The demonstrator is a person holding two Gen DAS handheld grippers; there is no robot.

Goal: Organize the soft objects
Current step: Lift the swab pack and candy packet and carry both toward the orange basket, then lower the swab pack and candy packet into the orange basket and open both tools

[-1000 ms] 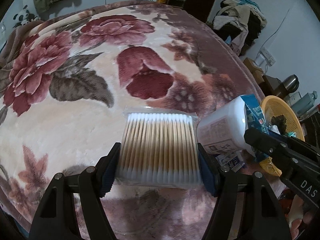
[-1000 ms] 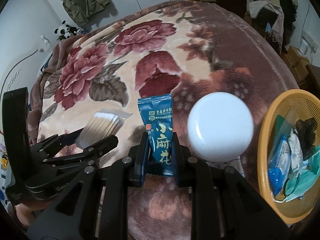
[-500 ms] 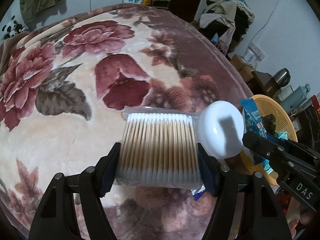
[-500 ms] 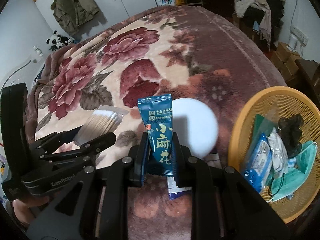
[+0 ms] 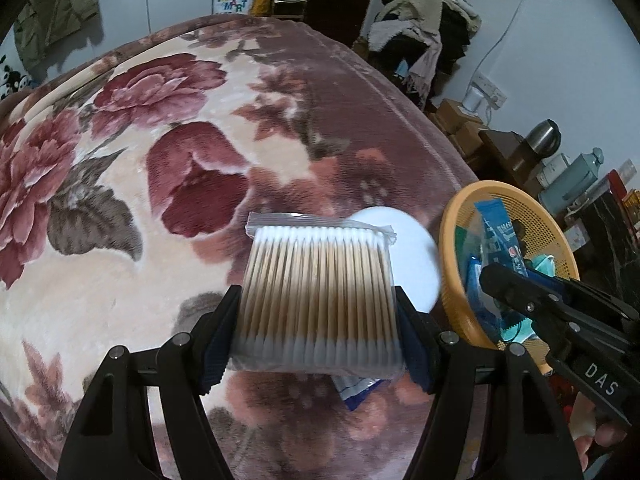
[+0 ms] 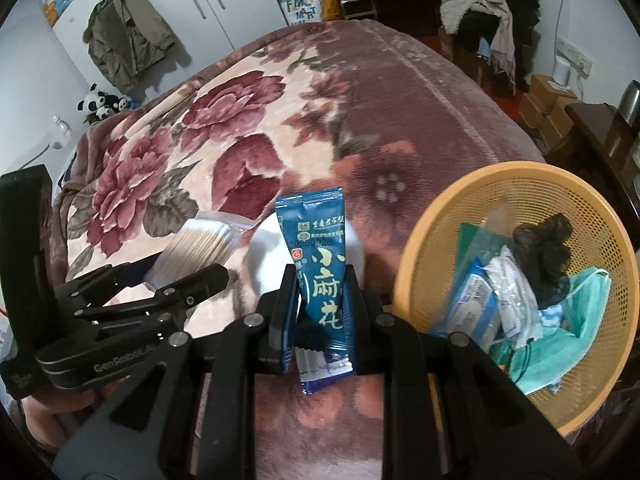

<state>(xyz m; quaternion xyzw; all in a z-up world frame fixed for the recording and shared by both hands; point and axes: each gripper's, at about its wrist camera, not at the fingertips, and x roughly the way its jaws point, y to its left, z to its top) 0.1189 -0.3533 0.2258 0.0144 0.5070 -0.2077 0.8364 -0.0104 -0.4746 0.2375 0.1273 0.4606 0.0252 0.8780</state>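
Two loads in the air, one per gripper. Left gripper (image 5: 318, 332) clamped across the short sides of a clear bag of cotton swabs (image 5: 320, 296), pads pressing the pack's edges so the sticks stay flat and parallel rather than buckling; pack level, clear of the blanket. Right gripper (image 6: 320, 304) narrowed on a blue sachet (image 6: 320, 268), pinched low on the body, upright, printed face toward the camera, crimped bottom seam poking out beneath the jaws. Probably gripped low to leave the free top end leading into the basket.

Just beyond both loads, a white round lid (image 5: 408, 256) of some tub, resting on the floral blanket (image 5: 160, 160), partly hidden behind the swabs and the sachet. Beneath the swab pack, a corner of another blue packet (image 5: 354, 390) on the blanket, likely not yet collected.

To the right, a yellow mesh basket (image 6: 492, 184) at the bed's edge, already holding a teal face mask (image 6: 576, 320), a black scrunchy-looking thing, and wrapped packets. Evidently the collecting point; both grippers near its rim, neither load inside yet.

Farther off, wardrobe, hanging jacket, heaped clothes.
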